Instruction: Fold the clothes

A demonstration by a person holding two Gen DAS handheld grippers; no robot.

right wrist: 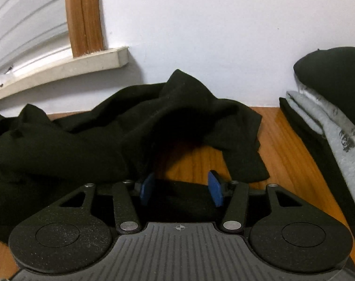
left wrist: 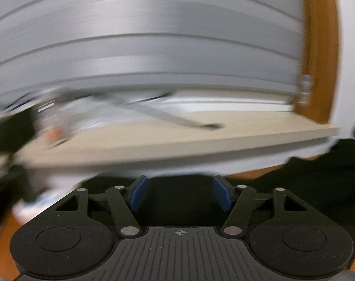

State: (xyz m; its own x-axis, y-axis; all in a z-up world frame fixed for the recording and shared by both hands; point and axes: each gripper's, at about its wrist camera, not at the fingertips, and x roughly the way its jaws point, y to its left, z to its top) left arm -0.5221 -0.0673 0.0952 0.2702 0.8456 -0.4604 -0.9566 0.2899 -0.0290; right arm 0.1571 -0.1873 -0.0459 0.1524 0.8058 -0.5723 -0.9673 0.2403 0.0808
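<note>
R gripper: jaws apart, nothing clamped. Black cloth shows between and under the blue pads, but they aren't closed on it. L gripper: jaws apart too, empty, with dark cloth beneath; that view is badly motion-blurred, so little else there is sure.

Outward from the R jaws: a black garment lies crumpled on the wooden desk, bunched into peaks against the white wall, one flap trailing toward the R side. Not flat, not folded. Well apart on the far R sits a stack of folded clothes: grey piece w/ a dark print, black piece on top. Upper L: a pale window sill and a wooden frame.

Step, as I judge it: the loose black garment is the one in hand, w/ both grippers low beside it, prob. about to take hold or just let go; can't tell which. Either way it needs spreading flat before a clean fold. That calls for finding a true edge or corner, not a mid-cloth bunch, and pinching one layer only. Dark-on-dark makes edges hard to read; the R flap is the clearest hem.

Writing: none legible. The grey piece's print is too smeared and angled to read; no brand/label seen on the gripper bodies.
</note>
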